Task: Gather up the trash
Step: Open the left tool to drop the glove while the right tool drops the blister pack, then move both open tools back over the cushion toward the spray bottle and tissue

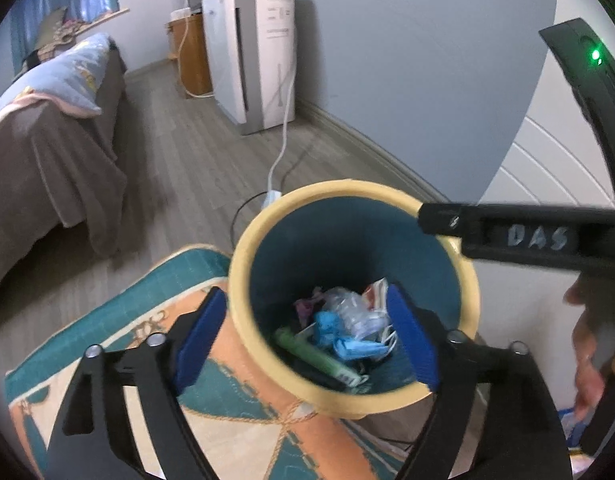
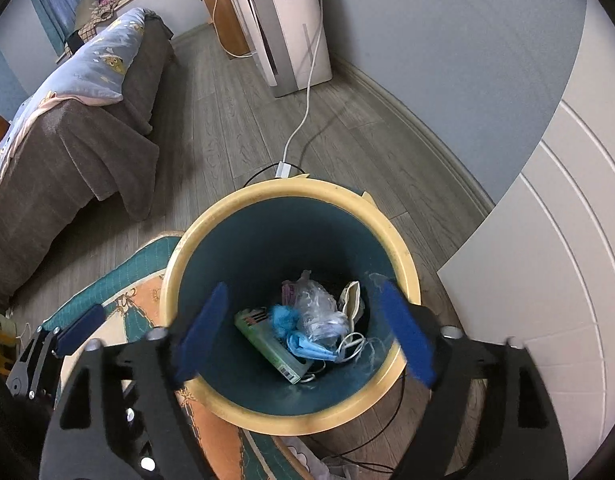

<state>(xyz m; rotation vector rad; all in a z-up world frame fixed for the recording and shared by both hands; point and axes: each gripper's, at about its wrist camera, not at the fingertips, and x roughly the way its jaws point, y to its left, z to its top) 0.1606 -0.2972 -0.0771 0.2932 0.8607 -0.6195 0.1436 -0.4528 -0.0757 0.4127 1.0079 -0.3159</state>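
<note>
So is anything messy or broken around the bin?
Mostly tidy: the trash sits inside the bin, and both grippers, left and right, are open and empty above it. One small oddity: the bin's yellow rim looks chipped at its far edge. A loose black cable trails beside it.

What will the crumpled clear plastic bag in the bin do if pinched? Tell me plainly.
The crumpled clear plastic bag looks thin and creased, so it will probably collapse and hang limp. It seems light for its bulk. Its glossy film could slip, and it lies against the blue face mask, so that may drag along.
</note>
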